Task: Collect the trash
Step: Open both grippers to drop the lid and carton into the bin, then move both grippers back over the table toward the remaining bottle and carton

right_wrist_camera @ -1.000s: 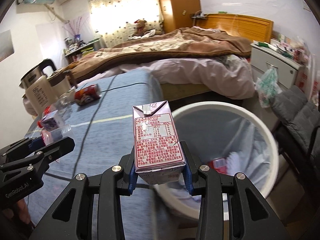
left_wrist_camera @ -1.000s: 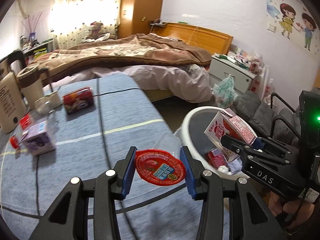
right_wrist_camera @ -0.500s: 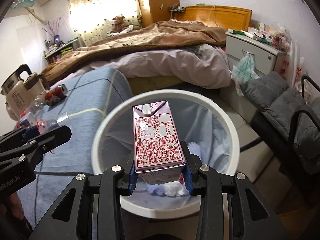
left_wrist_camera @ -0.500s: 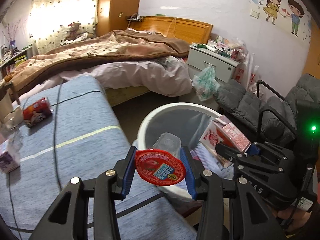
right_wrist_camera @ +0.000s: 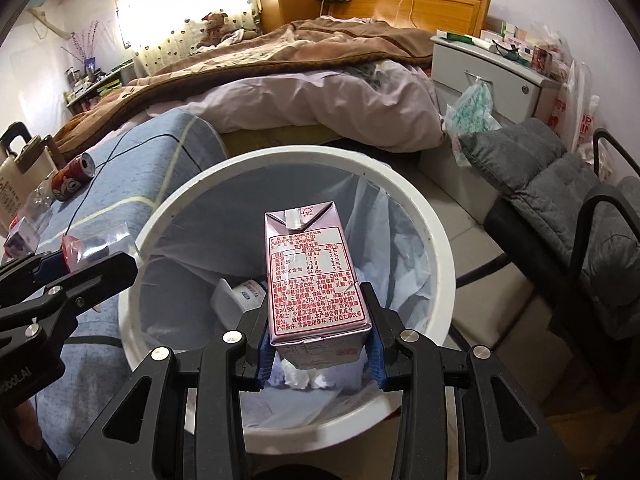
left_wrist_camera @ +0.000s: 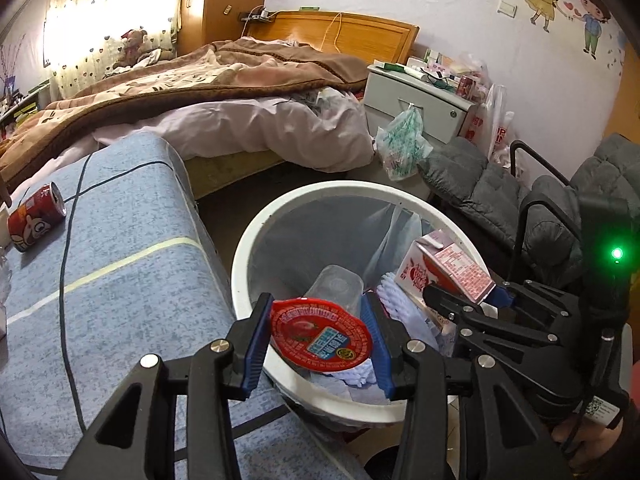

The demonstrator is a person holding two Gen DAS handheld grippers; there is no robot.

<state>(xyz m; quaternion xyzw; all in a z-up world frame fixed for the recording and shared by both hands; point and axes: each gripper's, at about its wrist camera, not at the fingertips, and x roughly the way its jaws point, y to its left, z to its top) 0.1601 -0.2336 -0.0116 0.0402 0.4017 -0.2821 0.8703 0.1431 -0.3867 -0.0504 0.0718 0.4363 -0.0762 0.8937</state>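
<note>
My left gripper is shut on a clear plastic cup with a red foil lid, held over the near rim of the white trash bin. My right gripper is shut on a pink milk carton, upright over the bin's opening. The right gripper and its carton show in the left wrist view, over the bin's right side. The left gripper shows at the left of the right wrist view. Tissues and other trash lie in the lined bin.
A red can lies on the blue-covered table, with a black cable across it. A small carton and a kettle stand at the far left. A bed, a nightstand and a grey padded chair surround the bin.
Both grippers have moved right from above the table to above the bin, carrying the cup and the carton. The bin now lies directly beneath both.
</note>
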